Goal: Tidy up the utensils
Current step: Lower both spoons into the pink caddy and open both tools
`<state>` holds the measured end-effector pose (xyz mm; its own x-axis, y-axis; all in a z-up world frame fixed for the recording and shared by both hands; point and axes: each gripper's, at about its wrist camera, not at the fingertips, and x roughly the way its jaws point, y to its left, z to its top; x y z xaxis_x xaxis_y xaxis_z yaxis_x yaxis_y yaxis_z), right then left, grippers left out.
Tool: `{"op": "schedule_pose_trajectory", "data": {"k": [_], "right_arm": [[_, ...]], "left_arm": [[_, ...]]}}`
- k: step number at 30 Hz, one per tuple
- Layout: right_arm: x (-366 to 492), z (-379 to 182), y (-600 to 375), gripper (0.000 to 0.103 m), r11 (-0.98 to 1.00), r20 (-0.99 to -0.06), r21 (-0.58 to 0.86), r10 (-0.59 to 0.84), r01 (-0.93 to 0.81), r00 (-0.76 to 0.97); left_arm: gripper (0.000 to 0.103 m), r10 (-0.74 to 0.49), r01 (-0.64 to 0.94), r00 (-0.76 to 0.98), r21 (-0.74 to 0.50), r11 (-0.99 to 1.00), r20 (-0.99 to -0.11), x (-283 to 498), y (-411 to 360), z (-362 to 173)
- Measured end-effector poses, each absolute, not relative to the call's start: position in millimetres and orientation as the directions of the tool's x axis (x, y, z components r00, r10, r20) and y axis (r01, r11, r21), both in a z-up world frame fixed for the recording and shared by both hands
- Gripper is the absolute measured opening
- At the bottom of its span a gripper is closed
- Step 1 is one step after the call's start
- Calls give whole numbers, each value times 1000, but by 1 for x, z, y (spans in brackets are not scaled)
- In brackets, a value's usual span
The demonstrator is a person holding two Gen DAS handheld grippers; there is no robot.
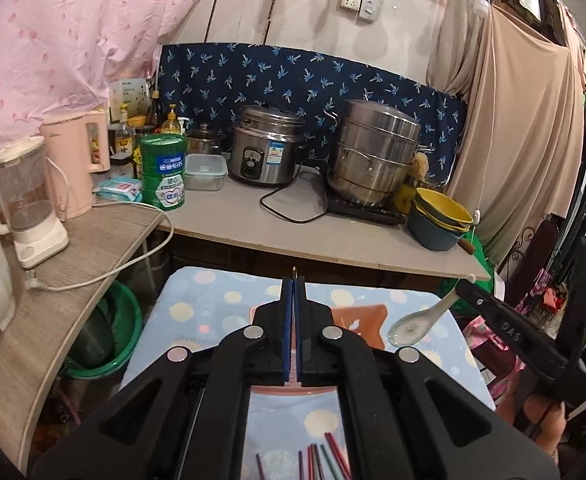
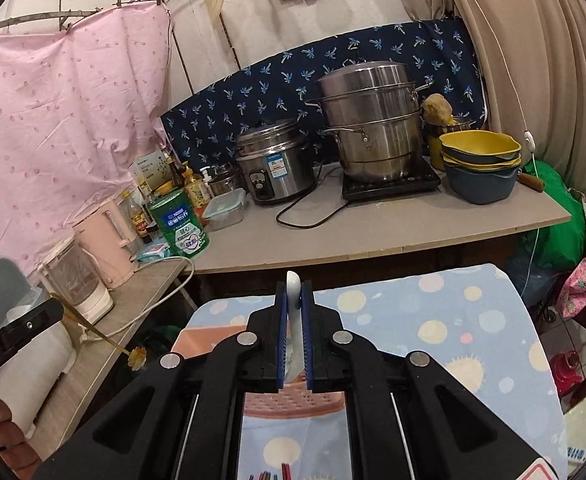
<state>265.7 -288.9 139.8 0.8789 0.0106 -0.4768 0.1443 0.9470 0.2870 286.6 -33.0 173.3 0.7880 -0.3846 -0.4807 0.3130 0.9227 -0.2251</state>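
Small table with spotty cloth below; right gripper clamped on white spoon, handle up; left gripper pinching thin gold spoon; pink basket straight underneath; chopsticks by near edge.

Left gripper up over the dotted blue cloth, fingers pressed tight together with just a thin gold tip poking out beyond them, too small to say what it is. Off to the right, the right gripper holds a white ceramic spoon by the handle, bowl hanging down to the left, above the cloth's right edge. Peach tray lies under the fingers, coloured chopsticks near the bottom edge, and on the far table stand the rice cooker, steamer pot and stacked bowls.
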Motion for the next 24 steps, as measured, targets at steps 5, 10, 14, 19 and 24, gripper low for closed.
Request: {"op": "schedule_pose_trajectory", "data": {"k": [5, 10, 14, 19, 24], "right_arm": [[301, 121, -300, 7, 936, -514, 316, 29, 158, 857], [319, 96, -297, 7, 940, -556, 302, 40, 157, 830], [326, 80, -295, 7, 944, -581, 291, 44, 157, 813], [330, 64, -291, 7, 947, -608, 278, 44, 160, 793], [331, 58, -288, 9, 951, -618, 266, 43, 158, 785]], "left_arm": [[0, -379, 296, 767, -239, 925, -518, 323, -44, 158], [0, -362, 280, 751, -230, 932, -552, 345, -54, 133], [0, -357, 269, 734, -235, 934, -578, 353, -54, 115], [1, -337, 261, 728, -213, 942, -598, 355, -56, 102], [1, -323, 251, 726, -203, 946, -607, 355, -57, 96]]}}
